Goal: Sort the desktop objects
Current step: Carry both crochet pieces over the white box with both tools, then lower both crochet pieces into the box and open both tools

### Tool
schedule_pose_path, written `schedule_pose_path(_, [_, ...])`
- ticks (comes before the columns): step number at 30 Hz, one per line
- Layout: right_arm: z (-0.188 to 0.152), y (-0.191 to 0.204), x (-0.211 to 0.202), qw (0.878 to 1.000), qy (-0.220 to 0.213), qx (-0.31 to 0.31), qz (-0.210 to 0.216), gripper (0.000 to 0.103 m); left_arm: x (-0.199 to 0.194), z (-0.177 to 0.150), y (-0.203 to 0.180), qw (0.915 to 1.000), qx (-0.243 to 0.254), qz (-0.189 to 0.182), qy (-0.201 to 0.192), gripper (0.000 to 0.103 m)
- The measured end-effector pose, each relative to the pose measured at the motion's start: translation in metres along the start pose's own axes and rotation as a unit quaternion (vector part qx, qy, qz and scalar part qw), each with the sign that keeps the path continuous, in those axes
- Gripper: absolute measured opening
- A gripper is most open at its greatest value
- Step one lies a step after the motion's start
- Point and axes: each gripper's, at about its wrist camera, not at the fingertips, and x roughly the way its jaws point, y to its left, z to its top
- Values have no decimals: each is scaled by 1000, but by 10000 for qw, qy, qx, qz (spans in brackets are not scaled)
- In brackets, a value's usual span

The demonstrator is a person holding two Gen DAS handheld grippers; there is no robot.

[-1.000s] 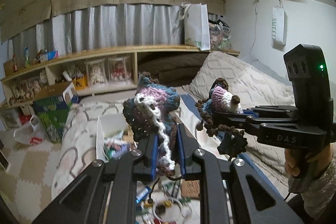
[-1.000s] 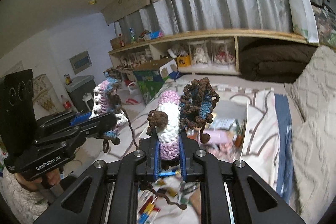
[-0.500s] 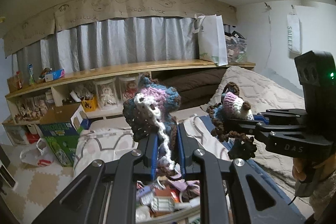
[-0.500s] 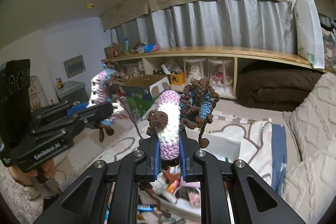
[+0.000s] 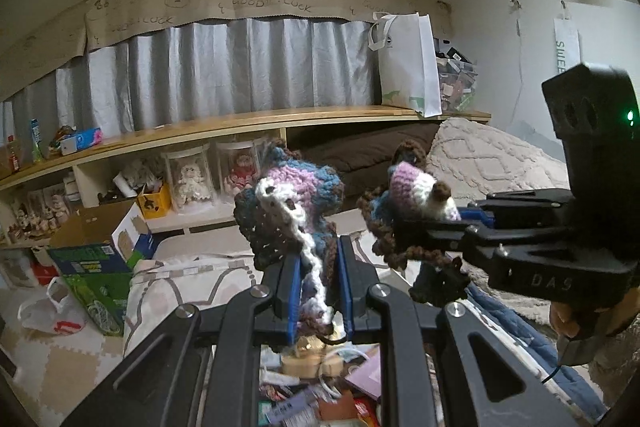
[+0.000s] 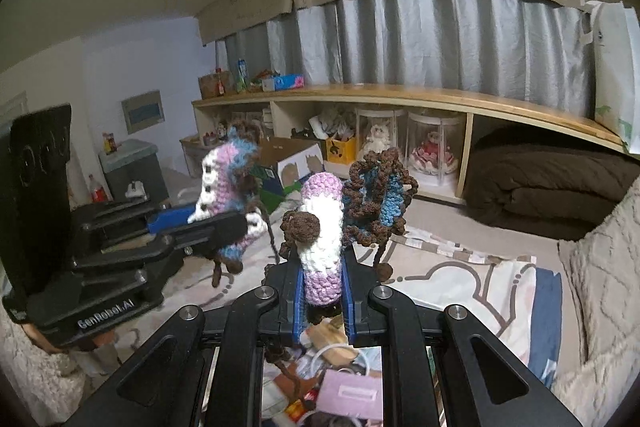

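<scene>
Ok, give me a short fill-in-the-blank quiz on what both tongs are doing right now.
1. The left tongs are shut on a ____ piece.
2. The right tongs grip a second crocheted piece with a ____ nose.
3. The white bag stands on the wooden ____.

Missing words: crocheted; brown; shelf

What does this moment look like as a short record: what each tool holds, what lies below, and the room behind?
left tool: shut on a crocheted piece in blue, pink, brown and white
right tool: shut on a crocheted toy with a pink and white body and a blue, brown-edged frill
both pieces: held up in the air, apart from each other
below: mixed small clutter, partly hidden by the tools
background: wooden shelf, grey curtain, dolls in clear cases, brown duvet
</scene>
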Motion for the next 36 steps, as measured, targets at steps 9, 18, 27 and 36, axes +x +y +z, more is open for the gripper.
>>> schedule_pose_path(9, [-18,-12,50,9973,710,188,-42,16,47,-27,33,9975,-245,-109,654,17])
schedule_pose_path(18, [-64,-34,89,9865,1598,340,-93,16,73,-75,44,9908,-350,61,1303,17])
schedule_pose_path(27, [-94,-63,133,9618,2693,-35,-490,16,117,-90,49,9778,-549,-177,2015,17])
schedule_pose_path(36, [-127,-82,155,9284,3521,-684,-975,16,149,-109,43,9600,-555,-307,2727,17])
